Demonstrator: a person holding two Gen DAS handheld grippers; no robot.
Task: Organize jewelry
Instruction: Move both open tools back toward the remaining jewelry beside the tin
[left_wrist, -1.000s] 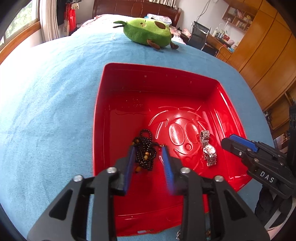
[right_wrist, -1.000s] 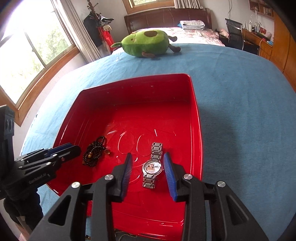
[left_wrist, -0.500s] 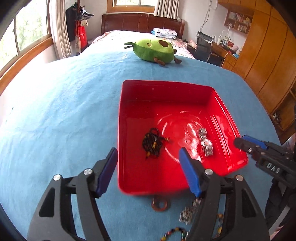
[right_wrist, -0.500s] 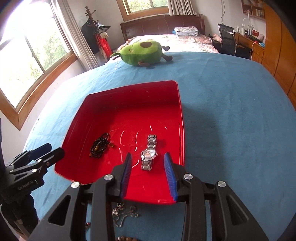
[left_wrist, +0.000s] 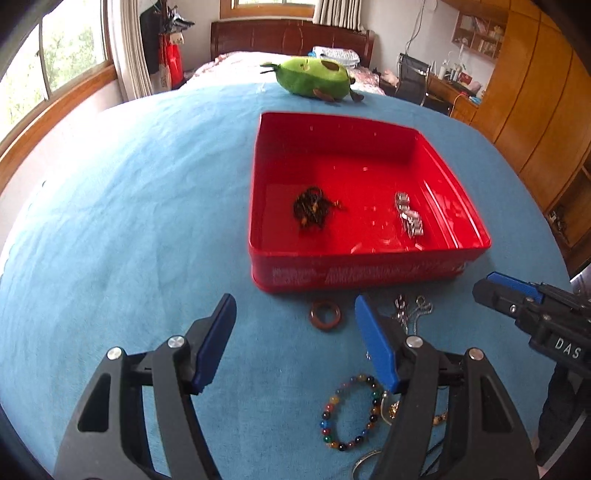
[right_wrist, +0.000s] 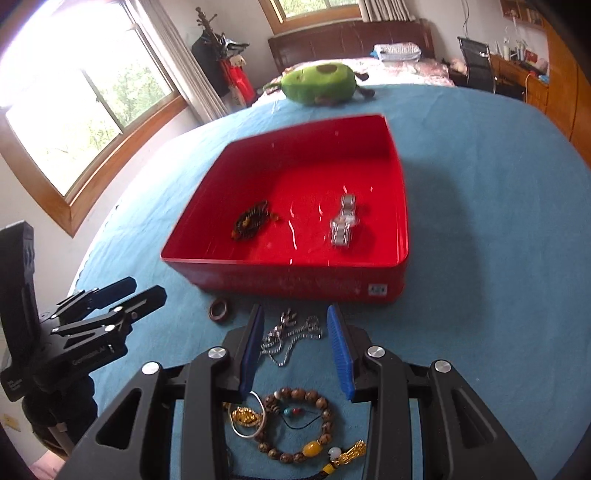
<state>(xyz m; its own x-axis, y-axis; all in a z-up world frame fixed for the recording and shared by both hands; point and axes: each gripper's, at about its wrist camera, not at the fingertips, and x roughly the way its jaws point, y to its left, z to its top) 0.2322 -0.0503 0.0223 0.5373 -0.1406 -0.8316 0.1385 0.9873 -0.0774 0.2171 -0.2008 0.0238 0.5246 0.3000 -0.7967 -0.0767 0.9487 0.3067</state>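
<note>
A red tray (left_wrist: 369, 275) (right_wrist: 280, 282) sits on the blue cloth and holds a dark bead necklace (left_wrist: 312, 210) (right_wrist: 251, 223) and a silver watch (left_wrist: 408, 218) (right_wrist: 343, 225). In front of it lie a brown ring (left_wrist: 325, 314) (right_wrist: 218, 309), a silver chain (right_wrist: 291, 334) (left_wrist: 412, 308), a multicoloured bead bracelet (left_wrist: 351, 415), a brown bead bracelet (right_wrist: 295, 424) and gold pieces (right_wrist: 245, 415). My left gripper (left_wrist: 295, 332) is open and empty, above the cloth near the ring. My right gripper (right_wrist: 295, 339) is open and empty, over the silver chain.
A green avocado plush (left_wrist: 314, 77) (right_wrist: 321, 85) lies beyond the tray. Windows are on the left, wooden wardrobes (left_wrist: 535, 110) on the right, a bed and desk behind. The blue cloth (left_wrist: 129, 203) stretches wide to the left of the tray.
Both grippers have pulled back out of the tray toward me. The left one opened wide, leaving the dark necklace in the tray. Loose jewellery in front of the tray has come into view.
</note>
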